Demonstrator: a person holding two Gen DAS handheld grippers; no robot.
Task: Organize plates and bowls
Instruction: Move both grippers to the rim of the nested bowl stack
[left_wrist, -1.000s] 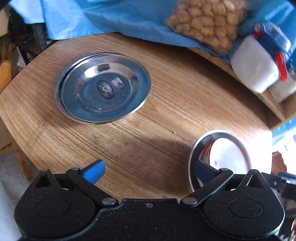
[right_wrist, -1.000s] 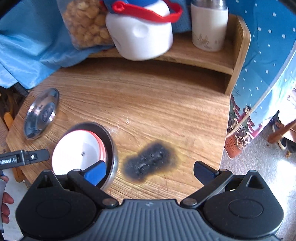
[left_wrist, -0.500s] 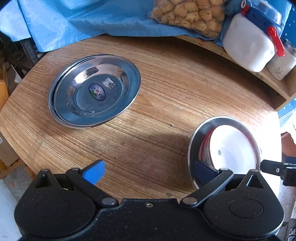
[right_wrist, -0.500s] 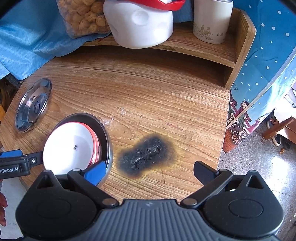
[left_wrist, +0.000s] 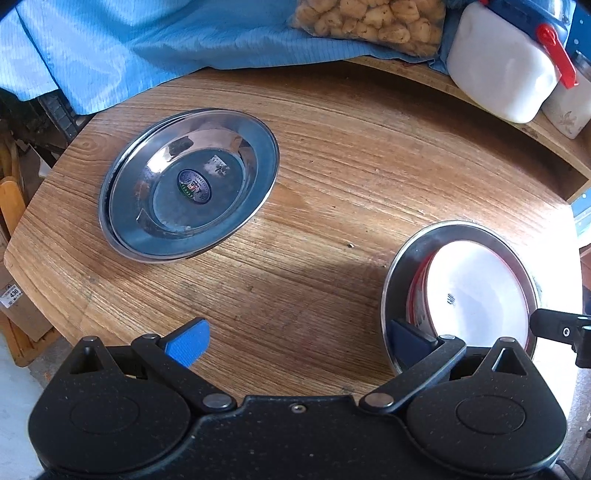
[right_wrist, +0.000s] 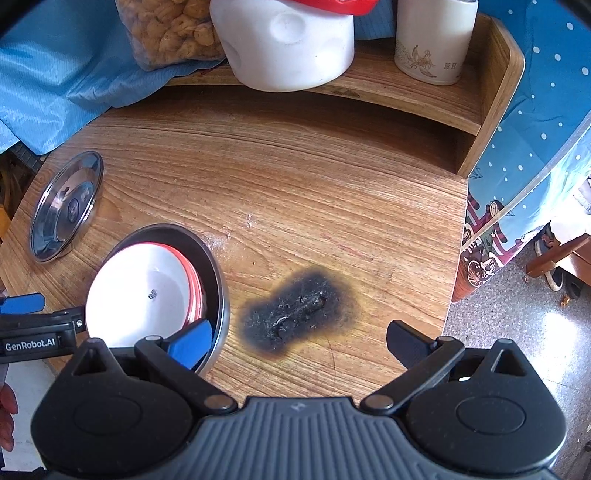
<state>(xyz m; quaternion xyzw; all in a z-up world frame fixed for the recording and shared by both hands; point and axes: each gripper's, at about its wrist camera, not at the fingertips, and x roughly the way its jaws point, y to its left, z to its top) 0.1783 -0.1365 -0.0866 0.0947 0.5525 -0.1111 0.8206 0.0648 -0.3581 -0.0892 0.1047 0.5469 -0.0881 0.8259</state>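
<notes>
Left claw (left_wrist: 295, 338) and right claw (right_wrist: 301, 338) both spread, empty. Bowls (left_wrist: 476, 295) nested in steel bowl; plates (left_wrist: 188, 184) stacked well left of it. Likely done; next, withdraw.

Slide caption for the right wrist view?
Open right gripper above scorched wooden table; white bowl nested in steel bowl.

Glossy steel plates (left_wrist: 188, 184) and a smooth white bowl (left_wrist: 476, 291) sit on grained, scorched wood table (right_wrist: 314, 184).
</notes>
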